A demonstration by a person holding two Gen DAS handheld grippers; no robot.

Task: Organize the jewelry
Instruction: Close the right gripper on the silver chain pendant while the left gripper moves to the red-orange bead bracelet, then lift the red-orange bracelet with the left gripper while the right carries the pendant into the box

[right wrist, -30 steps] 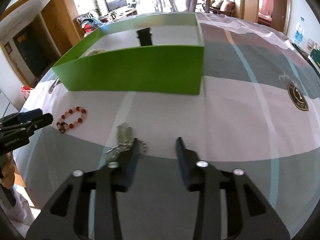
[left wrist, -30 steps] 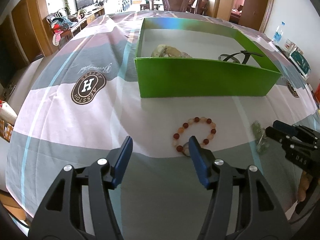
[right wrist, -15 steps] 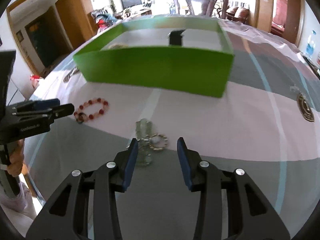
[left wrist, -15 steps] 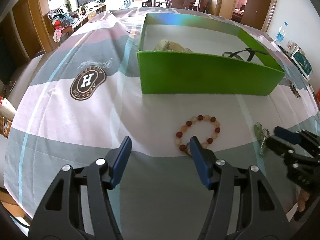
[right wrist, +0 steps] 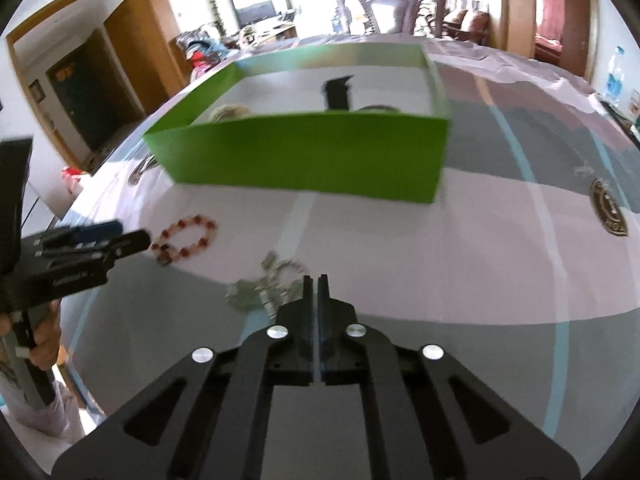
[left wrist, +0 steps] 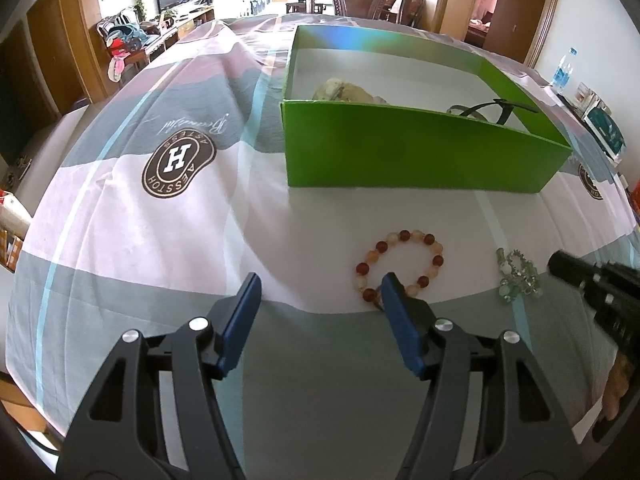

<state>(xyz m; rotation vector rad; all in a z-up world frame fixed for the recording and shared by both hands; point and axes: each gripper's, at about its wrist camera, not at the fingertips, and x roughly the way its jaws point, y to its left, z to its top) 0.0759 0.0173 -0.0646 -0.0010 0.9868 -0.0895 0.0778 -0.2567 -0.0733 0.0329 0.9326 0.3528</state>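
Holding the left gripper [left wrist: 320, 280] released, wide open, with nothing between the blue pads [left wrist: 240, 316]. Pointing it down at the striped tablecloth [left wrist: 140, 248]. Looking just past its right-hand fingertip at the bead bracelet [left wrist: 404, 235], a flat ring of red and pale beads. Overlapping the ring's near edge with that fingertip, while leaving most of the loop off to the right of the gap rather than inside it. Probably needing a small sideways shift to the right before closing on any bead.

Holding the right gripper [right wrist: 316, 280] clenched, pads nearly meeting, showing only a sliver of a gap. Not clearly pinching anything; blurring too much in the right wrist view to tell whether a strand is caught. Pressing up against the left side of those tips: the pale green and silver chain piece [right wrist: 272, 286], bunched in a loose heap and spreading across the gripper's line, not along it. Sitting far nearer the right gripper than the left, and near the bracelet without touching it.

Standing beyond both pieces, well apart from them: the green box [left wrist: 400, 152], open-topped, turning a long wall toward the grippers. Already holding a pale lumpy piece and something with a dark strap. Likely calling for a lift straight ahead over that near wall.
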